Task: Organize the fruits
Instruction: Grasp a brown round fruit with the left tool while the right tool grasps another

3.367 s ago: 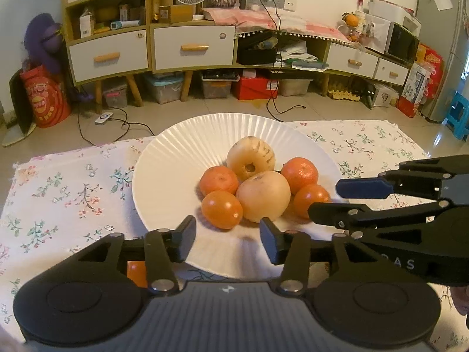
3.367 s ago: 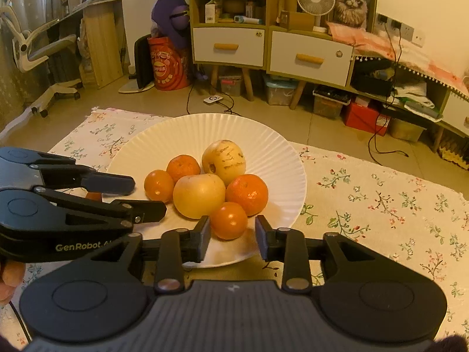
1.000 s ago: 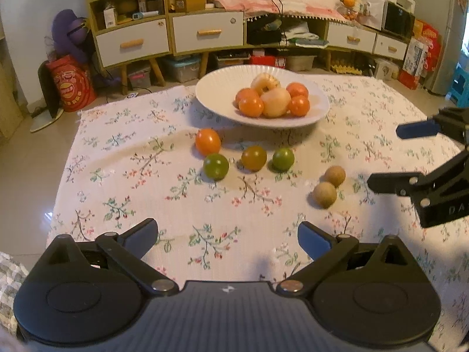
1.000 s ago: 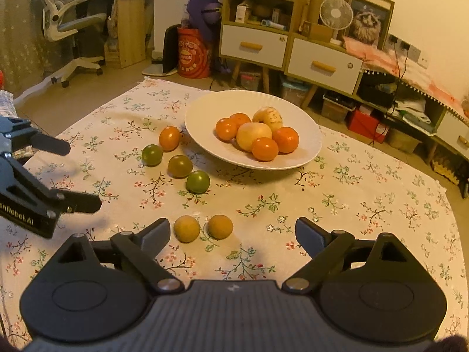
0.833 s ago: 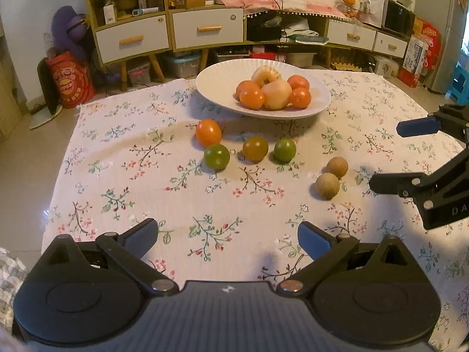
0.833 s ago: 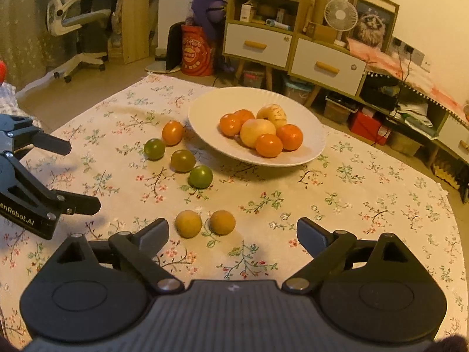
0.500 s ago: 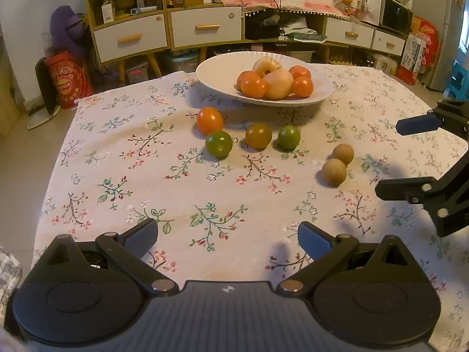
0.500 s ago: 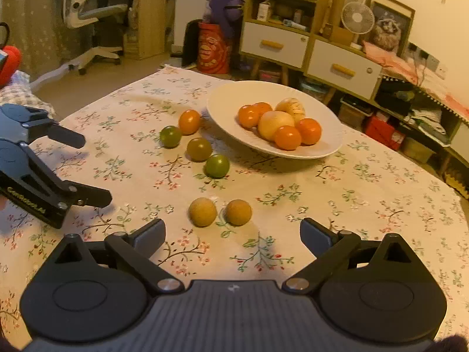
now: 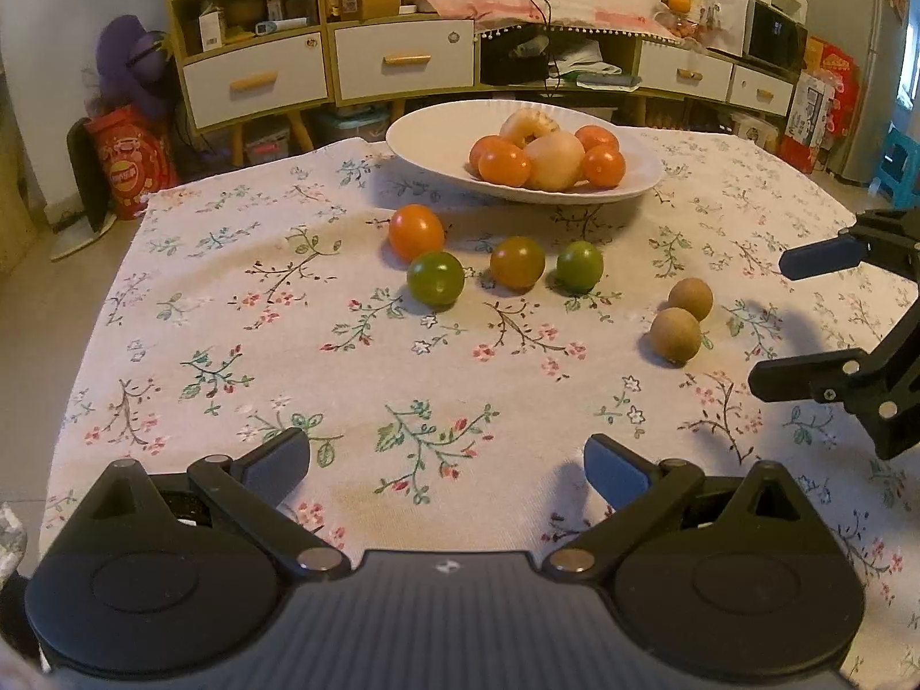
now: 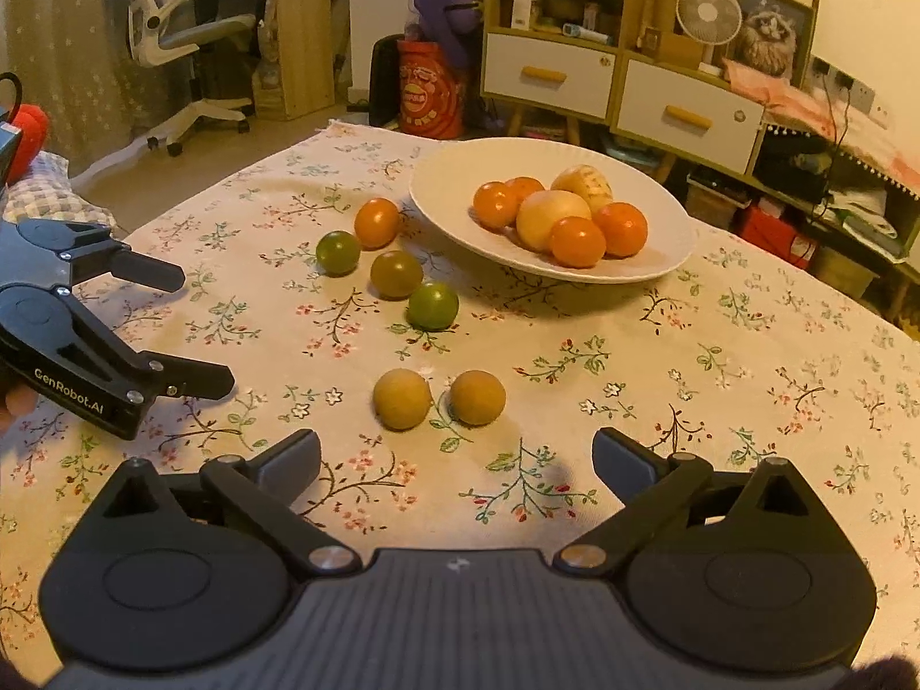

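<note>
Right gripper (image 10: 454, 454) first: its jaws are opening, fingers spread wide with nothing between them, hanging over bare floral tablecloth (image 10: 719, 379). Just beyond its fingertips sit the two brown round fruits (image 10: 440, 398), side by side and almost touching, on the near side of the white plate (image 10: 448, 201) and well apart from it.

Over to the left gripper (image 9: 445, 460), and it is the same story: fingers spread wide, empty, only tablecloth under the gap. Seen from the right wrist camera it sits at the left edge, jaws apart, a fingertip of the person's hand (image 10: 14, 402) just showing beneath its body.

Now outward, taking the plate as our landmark. Between the brown pair and the plate lies a loose cluster of four small round fruits: a green one (image 10: 433, 305) nearest the brown pair, a brownish-green one (image 10: 396, 274) beside it, another green one (image 10: 338, 252) further left, and an orange one (image 10: 376, 222) just beside the plate's left rim, though whether it touches the rim I cannot tell. All four rest on the cloth, outside the plate.

On the plate itself: a pile of four orange fruits (image 10: 577, 241) packed around two pale yellowish ones (image 10: 552, 218), all bunched together towards the middle and right.

Behind the plate, across the floor, stands a cabinet with white drawers (image 10: 549, 76).
</note>
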The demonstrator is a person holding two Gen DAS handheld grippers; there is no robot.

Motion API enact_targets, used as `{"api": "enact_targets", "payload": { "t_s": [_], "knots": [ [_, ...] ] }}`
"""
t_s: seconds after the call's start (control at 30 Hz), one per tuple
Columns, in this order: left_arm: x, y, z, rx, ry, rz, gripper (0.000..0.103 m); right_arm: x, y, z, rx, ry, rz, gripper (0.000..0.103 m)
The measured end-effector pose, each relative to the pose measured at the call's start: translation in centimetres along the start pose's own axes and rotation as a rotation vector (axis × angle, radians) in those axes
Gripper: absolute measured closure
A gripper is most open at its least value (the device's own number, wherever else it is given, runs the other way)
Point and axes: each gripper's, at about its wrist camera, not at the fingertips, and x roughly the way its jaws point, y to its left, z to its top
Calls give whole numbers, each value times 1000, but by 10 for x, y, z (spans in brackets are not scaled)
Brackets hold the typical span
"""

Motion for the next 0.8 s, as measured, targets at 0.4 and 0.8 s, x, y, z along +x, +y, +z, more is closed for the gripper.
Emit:
{"api": "enact_targets", "payload": {
  "t_s": [0.4,0.8],
  "knots": [
    [11,-29,5,81,-16,-118,14,12,-20,1,24,4,-2,13],
    [29,-56,22,138,-32,-209,37,15,-34,2,36,3,-20,15]
  ]
}}
